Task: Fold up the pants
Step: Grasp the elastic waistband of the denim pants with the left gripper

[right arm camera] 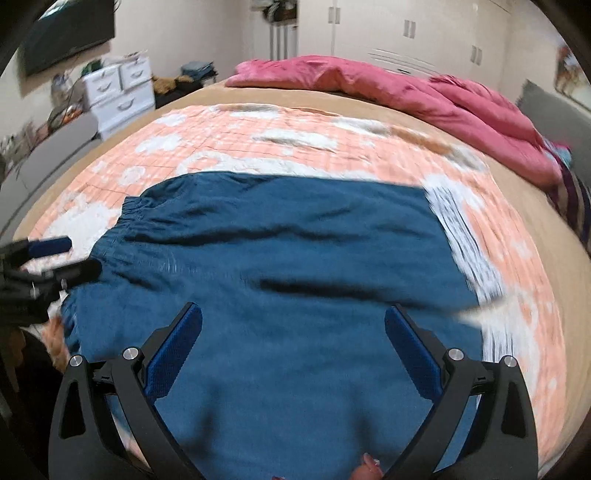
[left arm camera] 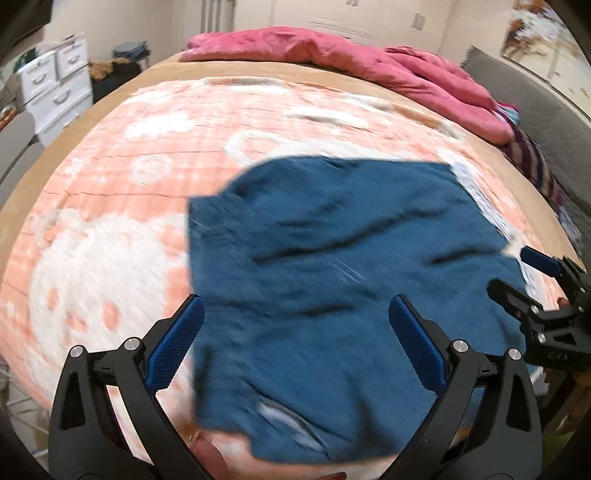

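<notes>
Blue pants lie spread on a peach and white patterned bedcover, wrinkled, with the elastic waistband toward the left in the right wrist view. My left gripper hovers open above the pants' left part, nothing between its blue pads. My right gripper is open too, over the middle of the pants. Each gripper shows in the other's view: the right gripper at the far right edge, the left gripper at the far left near the waistband.
A pink duvet is bunched along the far side of the bed. White drawers and a dark screen stand by the left wall. White cupboards fill the back wall. A grey headboard is at the right.
</notes>
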